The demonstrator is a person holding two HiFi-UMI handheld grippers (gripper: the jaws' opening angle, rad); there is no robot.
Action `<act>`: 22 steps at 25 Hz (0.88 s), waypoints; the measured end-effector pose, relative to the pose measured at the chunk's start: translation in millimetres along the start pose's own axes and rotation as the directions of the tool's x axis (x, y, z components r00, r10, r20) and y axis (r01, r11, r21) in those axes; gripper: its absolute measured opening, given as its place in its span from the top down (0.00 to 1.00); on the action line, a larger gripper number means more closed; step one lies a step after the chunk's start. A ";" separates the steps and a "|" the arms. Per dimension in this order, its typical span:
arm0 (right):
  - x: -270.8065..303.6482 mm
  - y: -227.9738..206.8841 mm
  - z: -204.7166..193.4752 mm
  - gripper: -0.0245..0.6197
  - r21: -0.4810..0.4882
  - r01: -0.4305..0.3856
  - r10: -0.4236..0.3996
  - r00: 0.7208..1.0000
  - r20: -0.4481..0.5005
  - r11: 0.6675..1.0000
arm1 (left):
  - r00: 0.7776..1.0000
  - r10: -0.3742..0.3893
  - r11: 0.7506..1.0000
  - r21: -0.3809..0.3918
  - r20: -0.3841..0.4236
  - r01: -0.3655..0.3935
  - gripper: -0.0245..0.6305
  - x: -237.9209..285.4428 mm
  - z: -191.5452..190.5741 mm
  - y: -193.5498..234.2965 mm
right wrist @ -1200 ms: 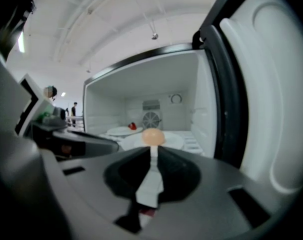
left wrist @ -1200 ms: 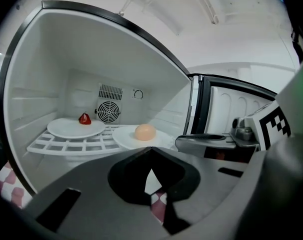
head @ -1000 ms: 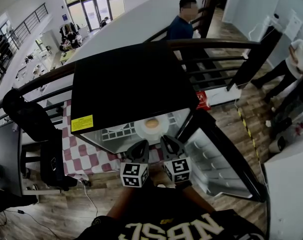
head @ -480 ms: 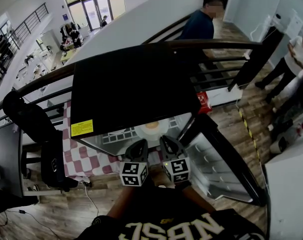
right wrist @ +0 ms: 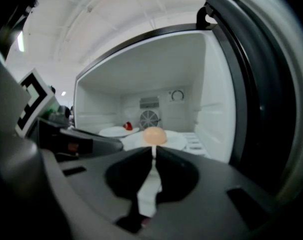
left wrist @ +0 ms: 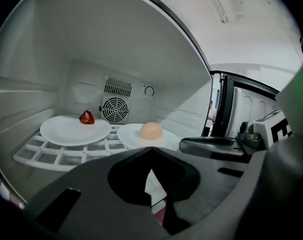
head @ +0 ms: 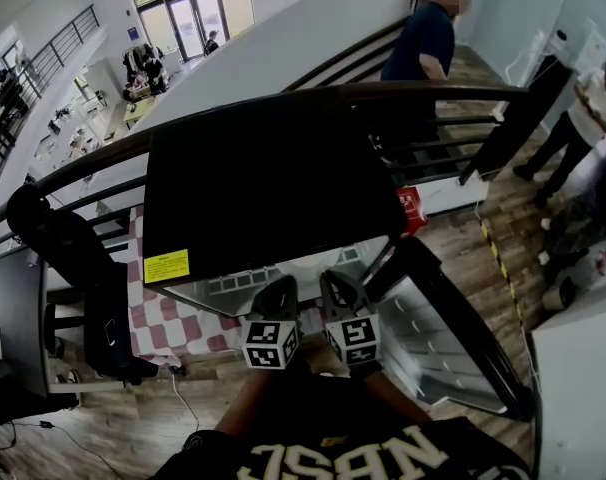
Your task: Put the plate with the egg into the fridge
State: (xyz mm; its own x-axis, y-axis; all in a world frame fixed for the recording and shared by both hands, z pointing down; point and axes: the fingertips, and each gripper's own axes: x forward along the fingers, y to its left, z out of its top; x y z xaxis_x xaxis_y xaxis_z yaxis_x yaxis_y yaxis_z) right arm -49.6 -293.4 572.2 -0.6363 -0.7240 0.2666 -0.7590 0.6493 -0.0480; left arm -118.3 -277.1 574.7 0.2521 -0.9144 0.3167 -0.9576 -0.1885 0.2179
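The small fridge (head: 268,178) stands open in front of me, black on top and white inside. On its wire shelf (left wrist: 51,156) lies a white plate (left wrist: 127,135) with a tan egg (left wrist: 151,131) on it. The right gripper view shows the same egg (right wrist: 154,135) and plate (right wrist: 177,140) straight ahead. My left gripper (head: 281,288) and right gripper (head: 335,282) hover side by side just outside the fridge mouth. Both are shut with nothing between the jaws. From the head view the fridge top hides the egg.
Left of the egg plate sits a second white plate (left wrist: 74,130) with a small red item (left wrist: 86,117). The fridge door (head: 453,338) hangs open on the right. A red-checked cloth (head: 173,313) lies under the fridge. A dark railing (head: 433,90) and people stand behind.
In the head view the egg and its plate have slipped out of sight under the fridge top. Both grippers stay shut, almost in place. The person behind the railing has walked to the right.
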 end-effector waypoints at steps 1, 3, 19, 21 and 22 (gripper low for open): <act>2.0 -0.5 0.6 0.90 0.001 0.000 0.000 1.000 0.001 1.000 | 1.000 0.001 1.000 0.002 -0.003 -0.001 0.93 1.5 0.8 1.1; 5.8 -1.0 3.3 0.90 0.003 0.001 -0.001 1.000 0.001 1.000 | 1.000 0.005 1.000 0.009 -0.012 -0.005 0.93 4.5 2.0 3.4; 30.8 -9.6 13.4 0.90 0.012 0.020 -0.020 1.000 -0.009 1.000 | 0.991 0.057 0.991 0.123 -0.122 -0.041 0.93 28.1 6.0 14.8; 32.9 -11.3 13.2 0.90 0.014 0.026 -0.025 1.000 -0.017 1.000 | 0.990 0.057 0.990 0.134 -0.132 -0.039 0.93 30.3 7.1 14.4; 33.5 -12.4 13.5 0.90 0.013 0.028 -0.028 0.999 -0.020 1.000 | 0.989 0.054 0.990 0.134 -0.135 -0.036 0.93 31.1 7.6 13.1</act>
State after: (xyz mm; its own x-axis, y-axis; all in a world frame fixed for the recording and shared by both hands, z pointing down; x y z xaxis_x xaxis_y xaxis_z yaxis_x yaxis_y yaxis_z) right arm -63.4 -328.9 568.7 -0.6121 -0.7367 0.2874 -0.7782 0.6257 -0.0533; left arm -124.1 -310.8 580.3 0.2165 -0.8667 0.4495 -0.9761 -0.2020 0.0807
